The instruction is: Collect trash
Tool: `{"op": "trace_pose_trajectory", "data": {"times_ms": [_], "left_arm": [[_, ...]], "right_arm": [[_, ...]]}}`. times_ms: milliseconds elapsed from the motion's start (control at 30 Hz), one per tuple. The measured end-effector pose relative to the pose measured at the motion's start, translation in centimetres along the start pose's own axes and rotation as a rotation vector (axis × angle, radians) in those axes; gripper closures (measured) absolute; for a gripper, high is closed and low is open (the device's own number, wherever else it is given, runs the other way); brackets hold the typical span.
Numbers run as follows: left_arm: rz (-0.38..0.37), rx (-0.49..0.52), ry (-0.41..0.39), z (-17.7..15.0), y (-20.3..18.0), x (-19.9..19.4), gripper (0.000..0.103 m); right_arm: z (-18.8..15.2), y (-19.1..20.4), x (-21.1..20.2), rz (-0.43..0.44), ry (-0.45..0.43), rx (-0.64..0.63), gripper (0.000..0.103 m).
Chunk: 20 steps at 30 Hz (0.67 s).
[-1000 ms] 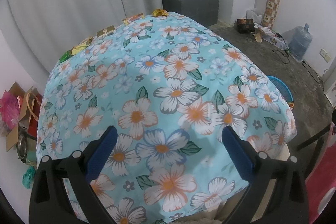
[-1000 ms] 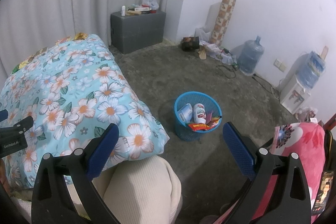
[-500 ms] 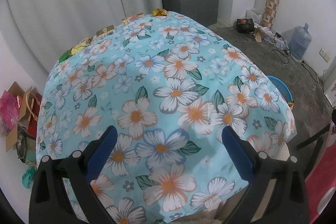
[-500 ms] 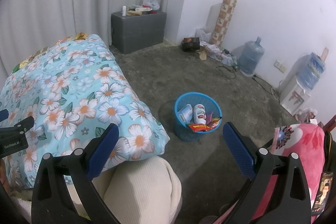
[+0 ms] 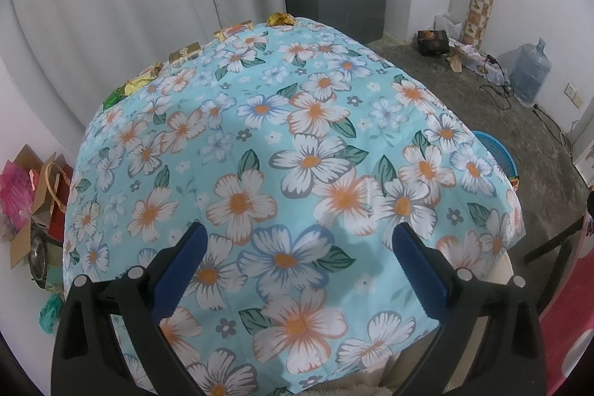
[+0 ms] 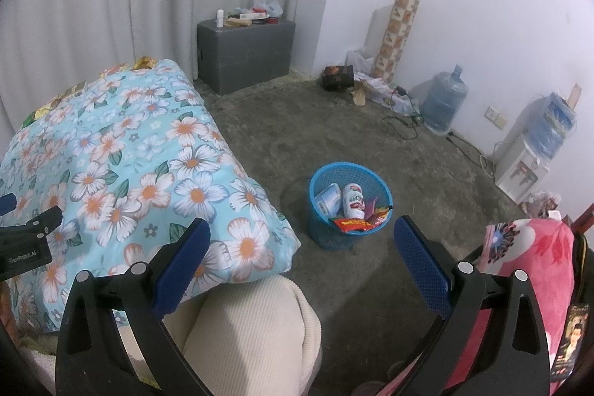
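While both tools are held low over the near end of the bench, neither has anything between its blue pads: the left tool (image 5: 295, 247) stands wide apart and empty above the floral cloth (image 5: 297, 143), and the right tool (image 6: 302, 244) is equally spread and empty, aimed toward the floor. Remaining trash lies in a row along the far edge of the cloth by the curtain: a crumpled gold wrapper (image 5: 281, 19), a red-and-gold packet (image 5: 234, 29), a small gold box (image 5: 185, 54), and what appear to be yellow and green wrappers (image 5: 139, 84), too small to identify firmly. The blue basket (image 6: 351, 206) stands on the floor just beside the bench and already holds cans and wrappers, well placed for drop-offs. Compared with the earlier frames, nothing has shifted; both tools remain stationary.
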<state>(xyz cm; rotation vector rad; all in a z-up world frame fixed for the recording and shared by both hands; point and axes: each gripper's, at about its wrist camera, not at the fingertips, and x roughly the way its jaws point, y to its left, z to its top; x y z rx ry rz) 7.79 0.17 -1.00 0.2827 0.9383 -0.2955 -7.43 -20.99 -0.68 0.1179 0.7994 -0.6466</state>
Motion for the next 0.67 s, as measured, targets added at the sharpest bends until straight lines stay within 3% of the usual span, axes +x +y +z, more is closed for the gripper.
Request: {"op": "trace_pose_trajectory", "data": {"times_ms": [667], "left_arm": [[-0.014, 0.008, 0.022, -0.17, 0.19, 0.81, 0.005]], "right_arm": [[-0.03, 0.11, 0.1, 0.0, -0.002, -0.001, 0.008]]}}
